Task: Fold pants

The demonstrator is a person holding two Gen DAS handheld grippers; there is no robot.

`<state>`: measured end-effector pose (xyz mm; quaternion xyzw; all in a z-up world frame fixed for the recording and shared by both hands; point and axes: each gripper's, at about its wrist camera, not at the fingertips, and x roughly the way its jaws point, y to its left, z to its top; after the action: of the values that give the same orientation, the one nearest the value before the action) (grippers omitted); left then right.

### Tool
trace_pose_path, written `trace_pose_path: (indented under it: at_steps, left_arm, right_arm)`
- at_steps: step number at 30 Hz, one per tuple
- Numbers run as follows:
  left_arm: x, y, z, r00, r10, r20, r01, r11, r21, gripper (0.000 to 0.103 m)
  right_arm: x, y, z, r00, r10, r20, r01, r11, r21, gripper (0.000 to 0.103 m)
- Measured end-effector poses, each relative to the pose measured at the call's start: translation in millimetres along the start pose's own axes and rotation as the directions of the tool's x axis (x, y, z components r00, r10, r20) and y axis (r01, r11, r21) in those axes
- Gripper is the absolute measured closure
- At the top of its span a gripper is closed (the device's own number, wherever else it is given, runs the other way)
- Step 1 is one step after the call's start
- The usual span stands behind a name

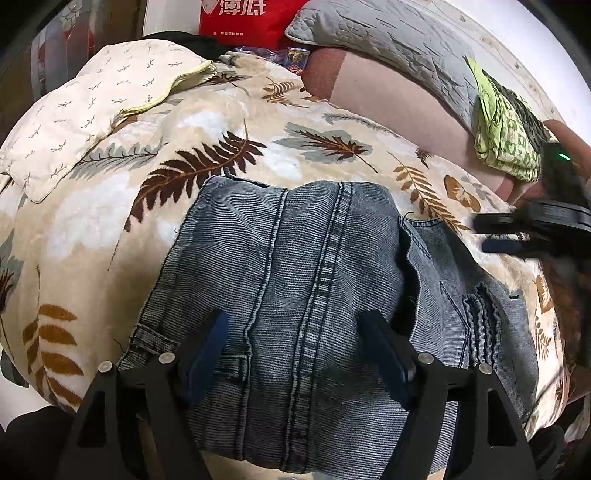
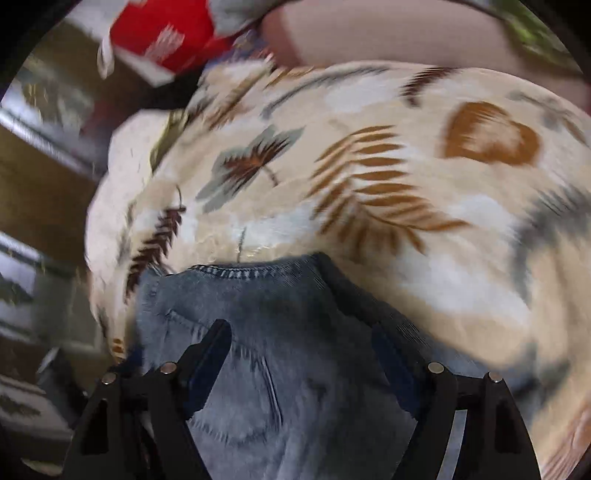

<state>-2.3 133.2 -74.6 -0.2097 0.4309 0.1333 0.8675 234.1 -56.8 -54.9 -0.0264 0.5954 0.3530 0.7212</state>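
Grey-blue jeans (image 1: 295, 288) lie folded on a cream blanket with a leaf print (image 1: 184, 147). My left gripper (image 1: 295, 328) is open just above the jeans, its fingers apart over the central seam, holding nothing. My right gripper (image 1: 491, 232) shows at the right edge of the left wrist view, beside the jeans' right side. In the blurred right wrist view the right gripper (image 2: 299, 332) is open over the jeans (image 2: 258, 332), near their stitched far edge; its right finger is partly hidden by a dark denim fold.
A cream pillow (image 1: 92, 103) lies at the left of the bed. A grey quilted pillow (image 1: 388, 44), a red bag (image 1: 243, 18) and a folded green cloth (image 1: 506, 140) lie at the back and right. The bed edge drops off at the left (image 2: 55, 221).
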Motion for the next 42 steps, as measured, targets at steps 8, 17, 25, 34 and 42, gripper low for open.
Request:
trace_pose_path:
  at_steps: [8, 17, 25, 34, 42]
  left_arm:
    - [3, 1, 3, 1.0, -0.004, -0.005, 0.004, 1.0, -0.002, 0.025]
    - [4, -3, 2, 1.0, 0.009, 0.001, -0.009, 1.0, 0.021, 0.023]
    - [4, -3, 1, 1.0, 0.017, 0.005, -0.017, 1.0, 0.025, 0.023]
    - [3, -5, -1, 0.999, 0.035, 0.017, -0.036, 0.998, 0.042, 0.023]
    - [5, -10, -2, 0.998, 0.06, 0.027, -0.062, 0.997, 0.052, 0.021]
  right_arm:
    - [47, 13, 15, 0.984, -0.144, -0.1, 0.127, 0.979, -0.158, 0.098]
    - [56, 4, 27, 0.976, -0.215, -0.017, 0.21, 0.965, -0.156, 0.1]
    - [-23, -26, 3, 0.997, -0.06, 0.055, 0.058, 0.998, 0.028, 0.08]
    - [9, -96, -16, 1.0, -0.001, 0.005, 0.0, 0.96, 0.281, 0.077]
    - [-28, -58, -46, 0.996, 0.063, 0.058, -0.071, 0.984, 0.16, 0.049]
